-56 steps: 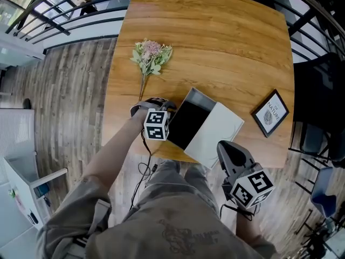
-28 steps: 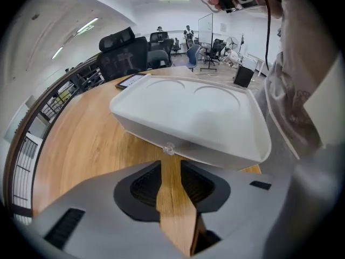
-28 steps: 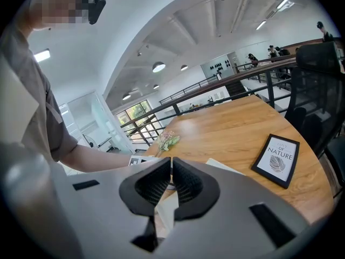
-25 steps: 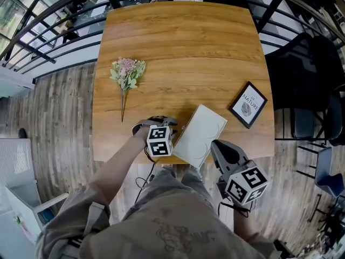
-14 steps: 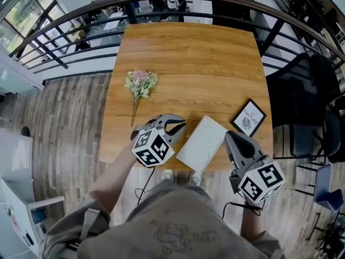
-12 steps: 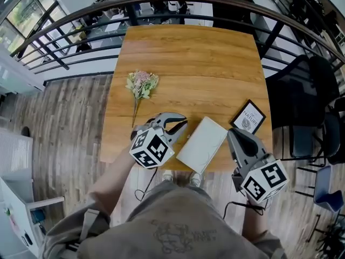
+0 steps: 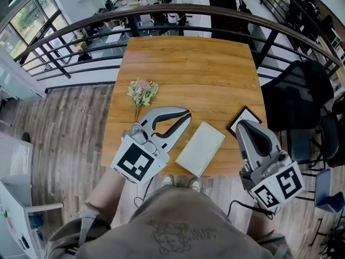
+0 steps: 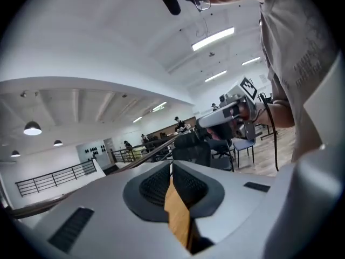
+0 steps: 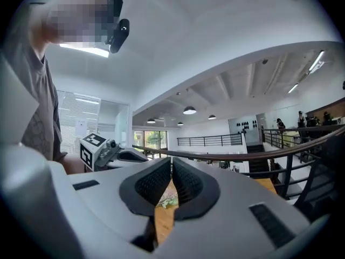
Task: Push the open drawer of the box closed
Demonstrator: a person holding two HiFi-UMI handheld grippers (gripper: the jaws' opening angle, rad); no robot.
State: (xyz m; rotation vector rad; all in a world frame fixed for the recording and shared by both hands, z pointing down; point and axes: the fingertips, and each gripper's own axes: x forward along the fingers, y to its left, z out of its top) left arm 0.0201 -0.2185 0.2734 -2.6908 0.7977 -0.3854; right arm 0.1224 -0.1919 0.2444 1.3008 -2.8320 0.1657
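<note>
Between my left fingers (image 8: 153, 186) nothing is held. Their dark ribbed pads have just been closing and meet at the tips, leaving a thin sliver through which wood grain shows. My right fingers (image 9: 153, 183) are likewise pressed together and empty, with a glimpse of wood and pale blossoms beyond them. Both pairs are smooth grey moulded plastic with rubbery, cross-hatched pads. Both hang above the near edge of the tabletop (image 7: 188, 63), touching nothing on it.

Below and between them lies the box (image 7: 200, 149), a flat white rectangle, matte like card, set askew close to the near edge. Its drawer looks pushed fully in, with no dark opening showing, so I judge the task done.

The risk from here, as I judge it, lies in a light box on smooth, varnished wood. A careless nudge while lowering either hand could slide it off the near edge or jolt the drawer open. My right fingers also hang over a small black-edged picture frame (image 7: 239, 120), partly hidden behind them, and a straight drop could knock it.

Further out, a sprig of pink flowers (image 7: 141, 90) lies flat at the left. A black chair (image 7: 294, 96) stands at the right, and a curved dark railing (image 7: 178, 8) rings the far side.
</note>
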